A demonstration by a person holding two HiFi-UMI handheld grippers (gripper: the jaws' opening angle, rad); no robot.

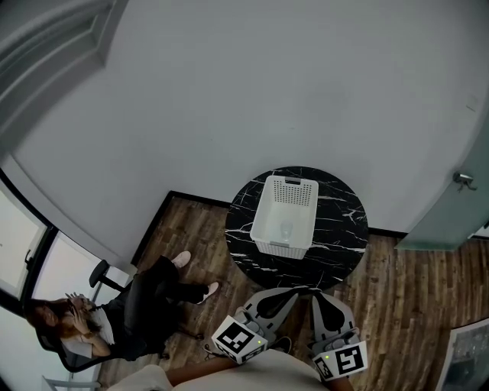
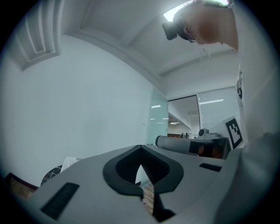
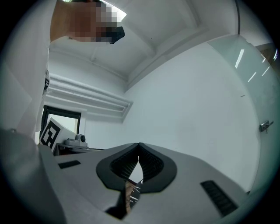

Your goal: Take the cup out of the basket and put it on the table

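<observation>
Basket (image 1: 294, 192): top left open, the inside walled on four sides. Worktop (image 1: 340, 229): bare margins seen left and right of basket. Seated person (image 1: 130, 309): placed well apart, leftward.

Cup (image 1: 286, 229) in basket (image 1: 294, 192) on table (image 1: 341, 229); seated person (image 1: 114, 315) left.

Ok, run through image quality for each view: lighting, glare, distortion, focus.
Head view: even, soft light, with strong fisheye bending the wall edges; the cup in the white basket barely stands out. Left gripper view: a ceiling light glares at top, there is a dark round vignette, and the near, shut jaws look soft. Right gripper view: same vignette, a mosaic patch at top, wall evenly lit.
</observation>
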